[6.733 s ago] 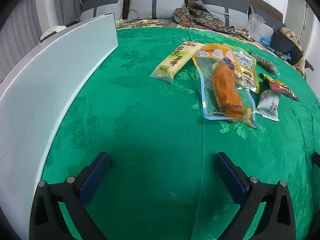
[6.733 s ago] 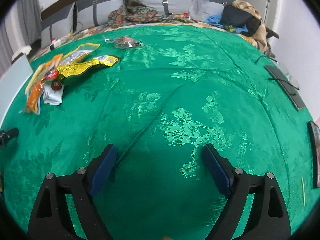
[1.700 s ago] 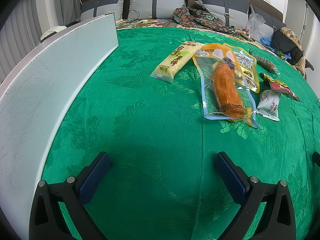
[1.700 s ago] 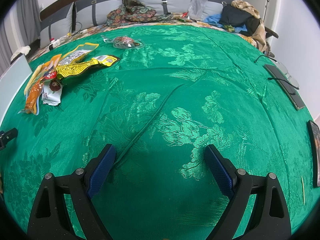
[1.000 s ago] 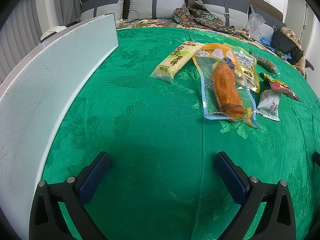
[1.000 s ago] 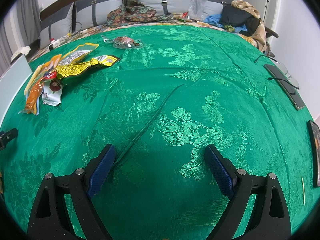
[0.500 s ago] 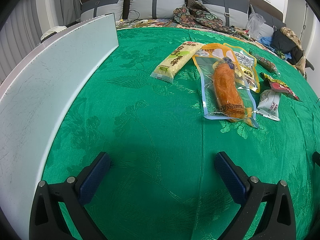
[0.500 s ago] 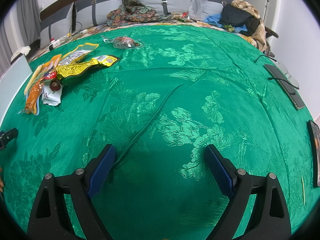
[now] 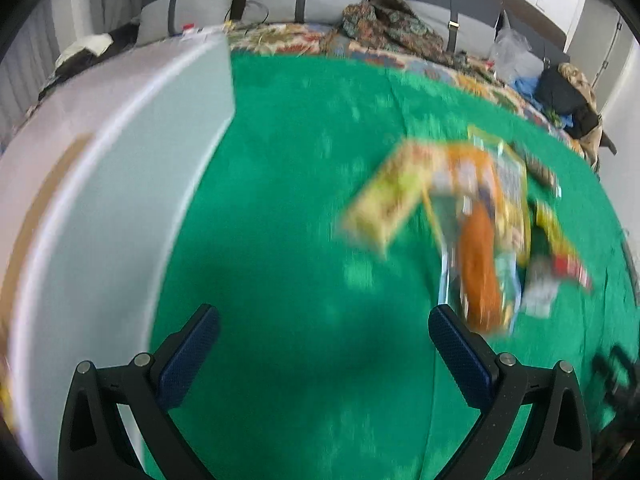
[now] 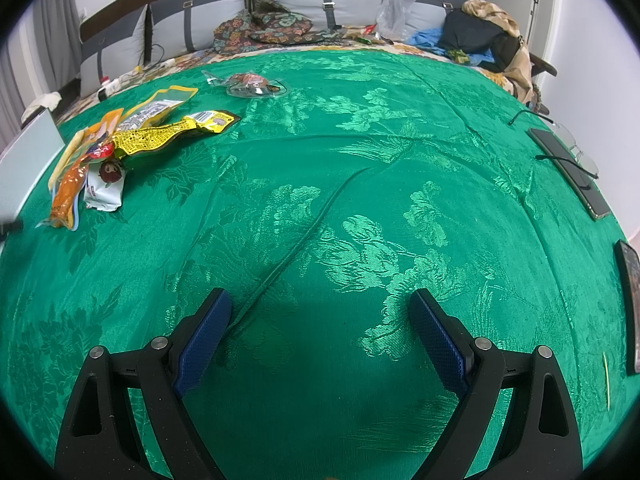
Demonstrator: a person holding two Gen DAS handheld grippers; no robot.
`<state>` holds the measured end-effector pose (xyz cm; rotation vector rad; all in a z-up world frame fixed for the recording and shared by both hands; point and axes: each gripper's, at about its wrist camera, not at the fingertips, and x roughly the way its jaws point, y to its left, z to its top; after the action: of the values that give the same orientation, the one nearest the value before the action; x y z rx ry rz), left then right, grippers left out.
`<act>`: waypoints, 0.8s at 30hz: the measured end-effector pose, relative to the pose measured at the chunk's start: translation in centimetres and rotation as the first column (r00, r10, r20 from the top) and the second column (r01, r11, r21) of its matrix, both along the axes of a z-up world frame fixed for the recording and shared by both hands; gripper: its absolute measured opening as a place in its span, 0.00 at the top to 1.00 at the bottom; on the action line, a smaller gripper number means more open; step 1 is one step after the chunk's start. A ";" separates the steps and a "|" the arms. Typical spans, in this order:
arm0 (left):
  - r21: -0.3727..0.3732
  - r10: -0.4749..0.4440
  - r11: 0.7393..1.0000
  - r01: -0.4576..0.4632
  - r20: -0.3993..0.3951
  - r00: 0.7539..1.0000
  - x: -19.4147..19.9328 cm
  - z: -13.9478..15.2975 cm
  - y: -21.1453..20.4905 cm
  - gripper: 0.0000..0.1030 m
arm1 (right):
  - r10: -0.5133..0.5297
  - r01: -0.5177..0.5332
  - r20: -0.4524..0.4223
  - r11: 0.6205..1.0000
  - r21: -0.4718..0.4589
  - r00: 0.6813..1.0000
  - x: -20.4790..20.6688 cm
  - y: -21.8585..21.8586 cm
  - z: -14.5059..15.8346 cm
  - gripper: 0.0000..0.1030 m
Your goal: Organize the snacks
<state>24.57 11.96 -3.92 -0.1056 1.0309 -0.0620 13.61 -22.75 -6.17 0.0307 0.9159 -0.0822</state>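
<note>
The left tool (image 9: 320,344) hangs with its jaws spread wide and nothing between them, over the green cloth (image 9: 288,208) of the bed, with a pale board (image 9: 120,168) standing along its left side. Ahead and to its right lie the snack packets (image 9: 472,224), too blurred here to sort apart, though one seems to hold something orange. The right tool (image 10: 320,328) is likewise wide open and empty above bare cloth, the snack packets (image 10: 132,140) well off to its upper left.
</note>
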 end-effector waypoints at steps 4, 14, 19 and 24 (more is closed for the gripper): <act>-0.008 -0.148 0.989 0.148 -0.056 0.987 5.1 0.1 -2.3 0.01 | 0.000 0.000 0.000 1.000 0.000 1.000 0.0 0.0 0.0 0.10; -0.107 -0.159 0.983 0.151 -0.076 0.984 8.3 -2.7 -2.8 0.71 | 0.000 0.000 0.000 1.000 0.000 1.000 0.0 0.0 0.0 0.10; -0.109 -0.122 0.988 0.111 -0.101 0.987 3.5 -2.4 -1.8 0.71 | 0.000 0.000 0.000 1.000 0.001 1.000 0.0 0.0 0.0 0.10; -0.007 -0.172 0.985 0.172 -0.134 0.976 -4.1 -2.3 -2.7 0.71 | 0.000 0.000 0.000 1.000 0.001 1.000 0.0 0.0 0.1 0.10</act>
<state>20.47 9.26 -6.21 -0.0161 1.1729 -0.2128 13.60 -22.77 -6.11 0.0315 0.9160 -0.0817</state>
